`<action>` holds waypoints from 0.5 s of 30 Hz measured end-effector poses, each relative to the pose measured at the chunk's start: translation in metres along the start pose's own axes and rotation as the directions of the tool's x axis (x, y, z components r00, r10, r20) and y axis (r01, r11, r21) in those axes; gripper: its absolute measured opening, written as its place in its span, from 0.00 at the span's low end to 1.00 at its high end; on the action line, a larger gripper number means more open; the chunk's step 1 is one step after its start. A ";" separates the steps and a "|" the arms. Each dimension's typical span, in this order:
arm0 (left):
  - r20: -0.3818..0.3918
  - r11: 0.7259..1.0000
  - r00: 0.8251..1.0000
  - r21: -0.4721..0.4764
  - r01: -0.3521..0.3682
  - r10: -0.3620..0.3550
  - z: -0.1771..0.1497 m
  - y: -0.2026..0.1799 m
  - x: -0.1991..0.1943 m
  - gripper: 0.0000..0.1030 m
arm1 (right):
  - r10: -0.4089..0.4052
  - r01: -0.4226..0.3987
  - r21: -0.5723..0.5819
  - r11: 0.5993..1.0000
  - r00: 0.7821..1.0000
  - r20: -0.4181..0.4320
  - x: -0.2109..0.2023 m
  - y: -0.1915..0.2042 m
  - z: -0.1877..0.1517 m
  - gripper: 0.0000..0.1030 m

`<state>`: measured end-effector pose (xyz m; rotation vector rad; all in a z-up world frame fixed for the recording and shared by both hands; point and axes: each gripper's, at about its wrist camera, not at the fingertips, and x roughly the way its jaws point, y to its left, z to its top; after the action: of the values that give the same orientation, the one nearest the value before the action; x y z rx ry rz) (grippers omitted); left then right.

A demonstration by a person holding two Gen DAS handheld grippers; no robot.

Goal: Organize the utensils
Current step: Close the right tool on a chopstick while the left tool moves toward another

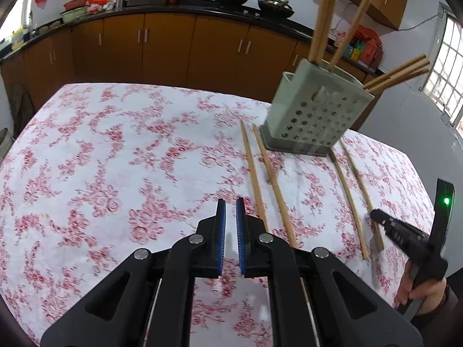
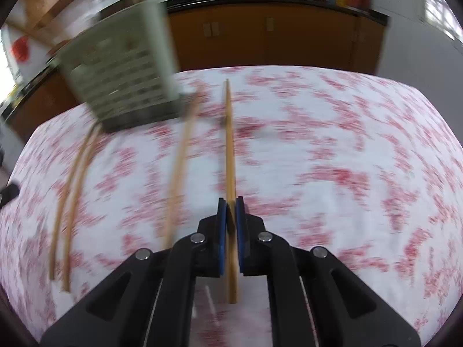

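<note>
A pale green perforated utensil holder (image 1: 315, 115) stands on the floral tablecloth (image 1: 115, 150) with several wooden chopsticks upright in it. Several more chopsticks (image 1: 254, 179) lie flat in front of it. My left gripper (image 1: 230, 205) hovers above the cloth left of them, its blue pads nearly together with nothing between. My right gripper (image 2: 230, 206) is shut on one chopstick (image 2: 230, 144) that points straight ahead; the holder (image 2: 121, 69) is at its upper left, blurred. The right gripper also shows in the left wrist view (image 1: 376, 215) over the rightmost chopsticks.
Brown kitchen cabinets (image 1: 162, 46) with a black counter, woks and bowls run behind the table. A window (image 1: 445, 72) is at the right. The table's far edge lies just behind the holder.
</note>
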<state>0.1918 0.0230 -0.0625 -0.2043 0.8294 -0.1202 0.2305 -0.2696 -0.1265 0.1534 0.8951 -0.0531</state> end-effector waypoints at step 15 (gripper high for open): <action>-0.096 0.998 0.993 0.023 0.065 -0.062 -0.025 -0.032 0.037 0.21 | -0.025 0.025 0.073 0.997 1.000 0.006 -0.004 -0.033 -0.002 0.08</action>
<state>0.1971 -0.0178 -0.0982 -0.2019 0.9158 -0.2015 0.2231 -0.3018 -0.1279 0.2101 0.8884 -0.1094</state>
